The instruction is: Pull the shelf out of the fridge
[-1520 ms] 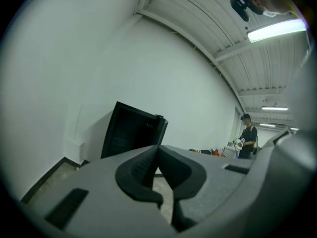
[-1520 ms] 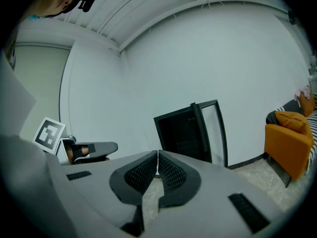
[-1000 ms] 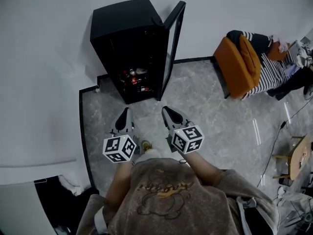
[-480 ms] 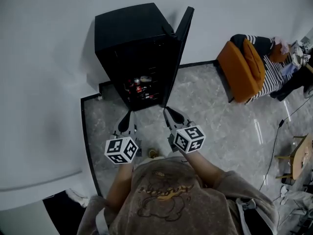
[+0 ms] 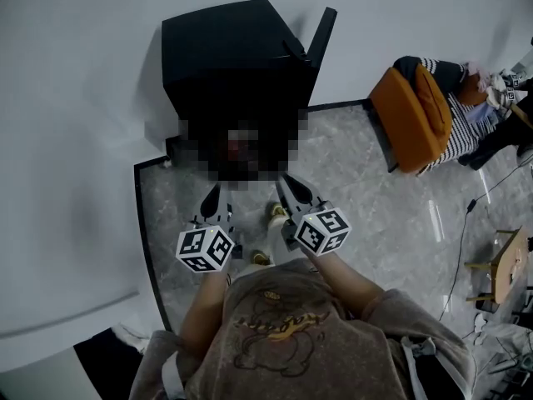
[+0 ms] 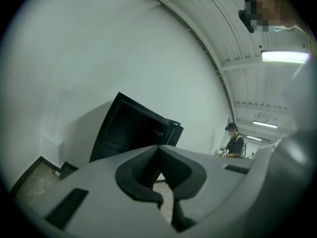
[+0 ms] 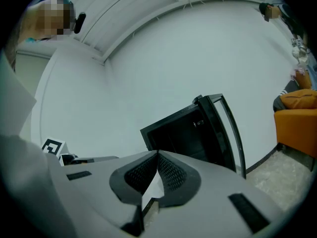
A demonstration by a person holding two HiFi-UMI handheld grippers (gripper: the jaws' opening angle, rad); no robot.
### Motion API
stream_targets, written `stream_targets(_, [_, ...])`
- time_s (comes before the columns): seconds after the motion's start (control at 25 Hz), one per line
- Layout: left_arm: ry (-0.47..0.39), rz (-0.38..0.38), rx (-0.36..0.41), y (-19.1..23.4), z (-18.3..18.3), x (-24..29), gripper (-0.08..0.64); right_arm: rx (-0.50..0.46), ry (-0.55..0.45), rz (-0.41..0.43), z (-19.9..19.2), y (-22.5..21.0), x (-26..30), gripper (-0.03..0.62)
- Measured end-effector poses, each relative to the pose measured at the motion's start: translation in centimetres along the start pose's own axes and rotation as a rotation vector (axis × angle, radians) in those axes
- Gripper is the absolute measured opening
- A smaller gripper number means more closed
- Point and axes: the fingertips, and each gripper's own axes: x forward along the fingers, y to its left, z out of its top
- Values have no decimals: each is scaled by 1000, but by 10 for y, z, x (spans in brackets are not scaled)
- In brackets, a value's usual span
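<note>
The black fridge (image 5: 225, 57) stands against the white wall, its glass door (image 5: 321, 36) swung open to the right. Its inside is dark and no shelf can be made out in any view. My left gripper (image 5: 210, 200) and right gripper (image 5: 291, 188) are side by side just in front of the fridge's open front, both shut and empty. The left gripper view shows its jaws (image 6: 158, 147) closed, with the fridge (image 6: 133, 133) ahead. In the right gripper view the jaws (image 7: 158, 152) are closed too, and the fridge (image 7: 183, 133) and its door (image 7: 225, 128) lie beyond.
An orange armchair (image 5: 408, 115) with striped clothing (image 5: 458, 107) stands to the right by the wall. A wooden stool (image 5: 504, 265) is at the far right. A black skirting strip (image 5: 143, 223) edges the grey marble floor on the left. A person (image 6: 234, 140) stands far off.
Both grippers and the person holding them have moved closer to the fridge's open front. The jaws stay shut and empty.
</note>
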Motion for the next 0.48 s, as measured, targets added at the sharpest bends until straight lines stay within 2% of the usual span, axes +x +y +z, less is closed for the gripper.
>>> stream_targets(0.48, [-33, 8, 11, 27, 13, 38, 6, 3, -6, 4, -1, -19, 48, 23])
